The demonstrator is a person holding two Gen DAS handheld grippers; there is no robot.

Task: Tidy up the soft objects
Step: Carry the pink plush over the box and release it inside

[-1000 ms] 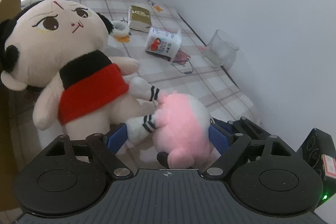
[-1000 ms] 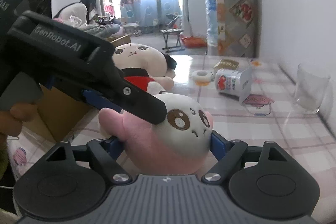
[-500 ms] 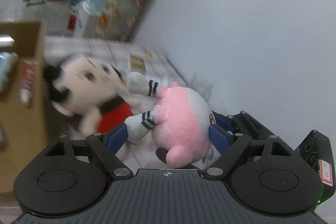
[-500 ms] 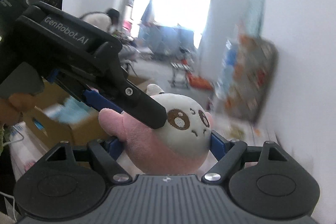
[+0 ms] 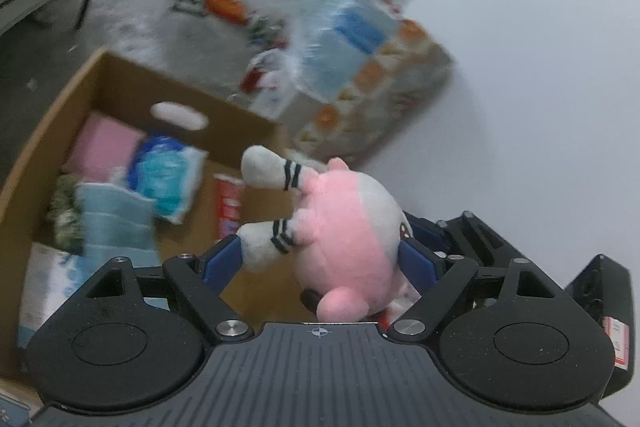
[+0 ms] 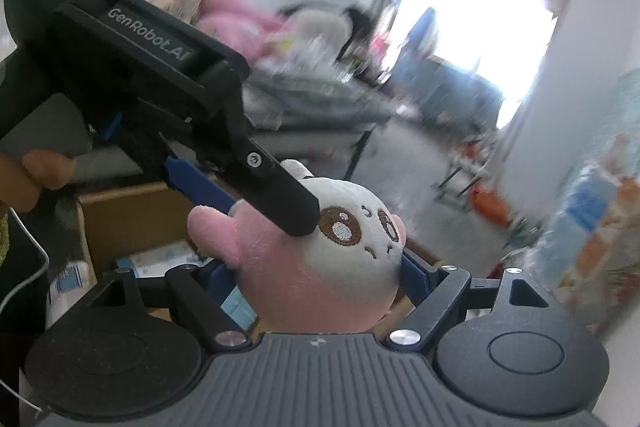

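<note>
Pink-and-white plush toy (image 5: 344, 235), carried in mid-air by both grippers at once, above and at the near side of an open cardboard box (image 5: 100, 75). The left gripper (image 5: 320, 263) has its jaws spread wide and pressed on the toy's flanks, the blue pads sunk slightly into the pile; the right gripper (image 6: 316, 279) clasps the same body from the opposite direction, jaws equally wide, so that the embroidered face (image 6: 360, 231) looks up along its fingers. In the right wrist view one left-gripper finger (image 6: 280, 199) lies across the toy's head beside the eye. The toy's long axis runs from the rounded pink rump nearest the left camera to two white, black-banded limbs (image 5: 272, 175) that project towards the box; the box therefore lies ahead of and below the toy, on the left gripper's side, which makes the left hand (image 6: 36, 175) the nearer one for lowering it in. The box holds soft packs: a pink pad (image 5: 104, 147), a blue-printed pouch (image 5: 168, 179), a pale blue folded cloth (image 5: 116, 227); bare floor probably remains beneath the toy. Surfaces: short fleecy pile, compressible and rounded; corrugated matt board, rigid; crinkled film on the pouch. Background is motion-blurred.
</note>
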